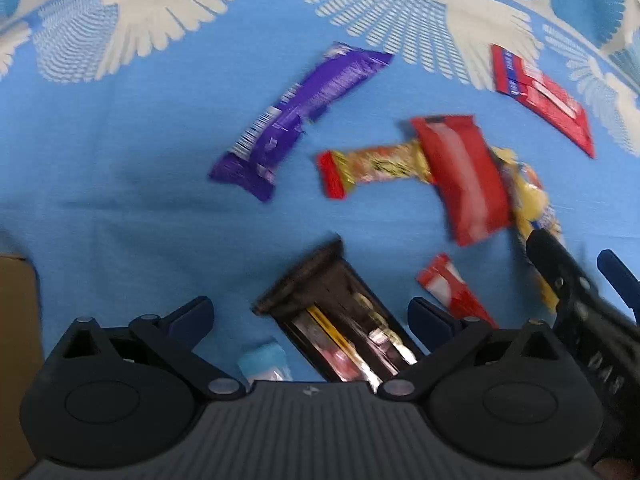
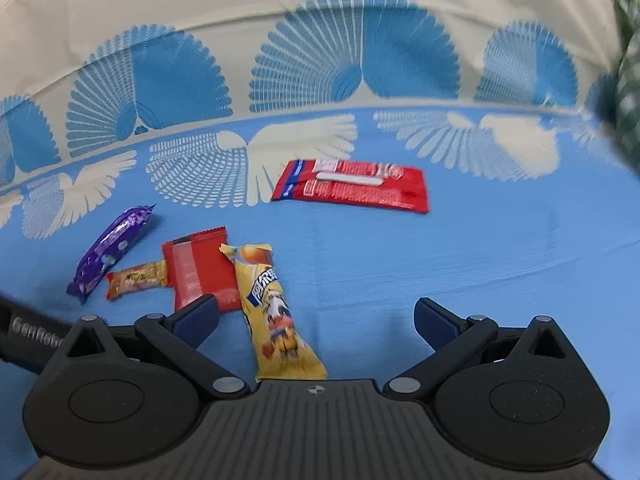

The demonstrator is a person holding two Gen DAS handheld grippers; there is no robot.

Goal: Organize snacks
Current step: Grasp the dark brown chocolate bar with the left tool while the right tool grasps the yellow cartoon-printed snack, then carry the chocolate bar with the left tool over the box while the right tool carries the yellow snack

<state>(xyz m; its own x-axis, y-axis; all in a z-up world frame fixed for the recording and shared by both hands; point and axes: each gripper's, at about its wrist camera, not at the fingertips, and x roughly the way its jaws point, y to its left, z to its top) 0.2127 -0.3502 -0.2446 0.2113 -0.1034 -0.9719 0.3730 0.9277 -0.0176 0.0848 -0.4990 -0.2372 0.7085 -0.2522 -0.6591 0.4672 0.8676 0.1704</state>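
Observation:
Snack packets lie on a blue cloth. In the left wrist view, a dark brown packet (image 1: 340,316) lies between the open fingers of my left gripper (image 1: 310,316). Beyond it are a purple bar (image 1: 296,120), a small orange-red packet (image 1: 372,168), a red packet (image 1: 464,176), a small red-white packet (image 1: 452,288) and a flat red packet (image 1: 540,96). My right gripper (image 2: 316,320) is open above the lower end of a yellow bar (image 2: 276,308). The right wrist view also shows the purple bar (image 2: 112,248), the red packet (image 2: 196,268) and the flat red packet (image 2: 352,188).
A brown cardboard box (image 1: 16,360) stands at the left edge. A small light-blue packet (image 1: 264,364) lies by the left gripper's body. The right gripper's arm (image 1: 580,304) reaches in at the right. The cloth (image 2: 480,260) has a cream border with blue fans at the back.

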